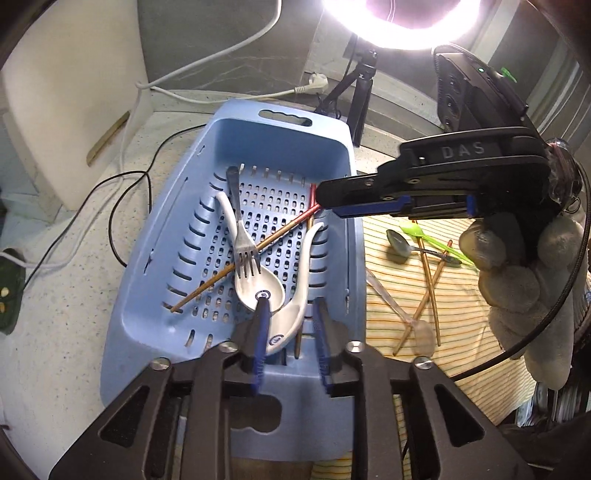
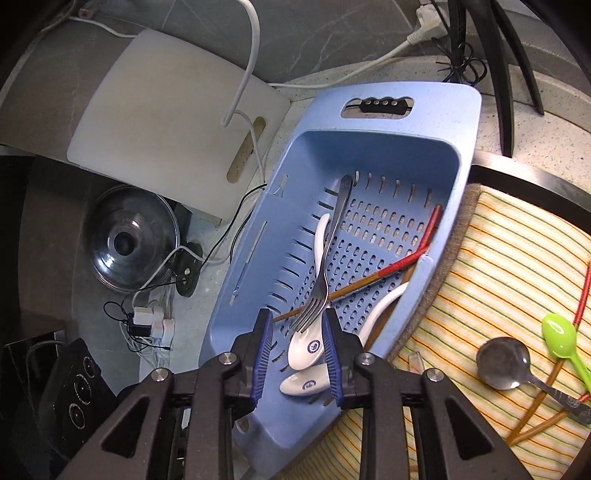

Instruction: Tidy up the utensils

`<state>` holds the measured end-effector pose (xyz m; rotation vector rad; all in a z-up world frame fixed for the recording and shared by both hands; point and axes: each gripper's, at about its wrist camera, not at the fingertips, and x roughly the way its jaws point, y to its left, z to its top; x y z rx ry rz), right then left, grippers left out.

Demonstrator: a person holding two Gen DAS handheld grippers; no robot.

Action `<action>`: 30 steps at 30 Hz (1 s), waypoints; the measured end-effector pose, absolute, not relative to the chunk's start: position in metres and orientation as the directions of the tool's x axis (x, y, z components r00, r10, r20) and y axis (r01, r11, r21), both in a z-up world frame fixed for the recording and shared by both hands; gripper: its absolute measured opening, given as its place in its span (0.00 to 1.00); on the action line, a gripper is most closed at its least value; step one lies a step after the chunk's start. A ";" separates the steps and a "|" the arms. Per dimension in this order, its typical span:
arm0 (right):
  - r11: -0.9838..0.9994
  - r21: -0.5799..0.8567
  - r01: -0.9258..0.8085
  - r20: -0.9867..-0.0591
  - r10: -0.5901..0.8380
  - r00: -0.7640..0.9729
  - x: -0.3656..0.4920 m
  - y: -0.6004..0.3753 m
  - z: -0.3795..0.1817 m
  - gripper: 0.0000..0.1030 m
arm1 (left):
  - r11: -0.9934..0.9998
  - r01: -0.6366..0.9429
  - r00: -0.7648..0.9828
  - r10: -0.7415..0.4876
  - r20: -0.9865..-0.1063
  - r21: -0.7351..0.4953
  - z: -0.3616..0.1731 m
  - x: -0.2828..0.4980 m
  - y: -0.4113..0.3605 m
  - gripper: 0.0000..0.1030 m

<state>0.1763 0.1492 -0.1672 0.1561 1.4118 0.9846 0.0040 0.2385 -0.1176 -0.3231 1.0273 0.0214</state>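
The left gripper (image 1: 290,325) hangs over the near end of the blue basket (image 1: 155,240), its jaws parted with nothing between them; the bowl of a white ceramic spoon (image 1: 258,288) lies just ahead of the left finger, and a second white spoon (image 1: 299,291) curves between the two fingers, untouched as far as can be told. A metal fork (image 1: 242,240) lies just beyond the jaws, its tines resting on the first spoon's bowl; a red-tipped chopstick (image 1: 258,247) crosses under it, slanting from ahead-left of the jaws up to ahead-right.

The right gripper (image 1: 332,206) reaches in from the right over the basket's far right wall, held by a gloved hand (image 1: 524,273); in its own view the right gripper (image 2: 297,332) has its jaws open wide and empty, with the fork (image 2: 325,266) tines lying between the fingertips and below them; both white spoons (image 2: 308,347) sit between the fingers, nearer the camera.

On the striped cloth (image 2: 498,258), well right of the right jaws, lie a metal spoon (image 2: 506,365), a green plastic spoon (image 2: 559,339) and more chopsticks (image 2: 539,417); a clear plastic spoon (image 1: 406,317) shows right of the left jaws. A white cutting board (image 2: 166,122) and a glass pot lid (image 2: 129,240) lie left of the basket; a ring light (image 1: 402,26) glares beyond it.
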 end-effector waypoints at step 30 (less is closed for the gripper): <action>0.729 0.542 -0.418 -0.740 0.650 0.175 0.179 -0.106 -0.124 0.51 | 0.957 -0.100 0.522 -0.183 -0.833 -0.273 -0.111 -0.016 0.106 0.35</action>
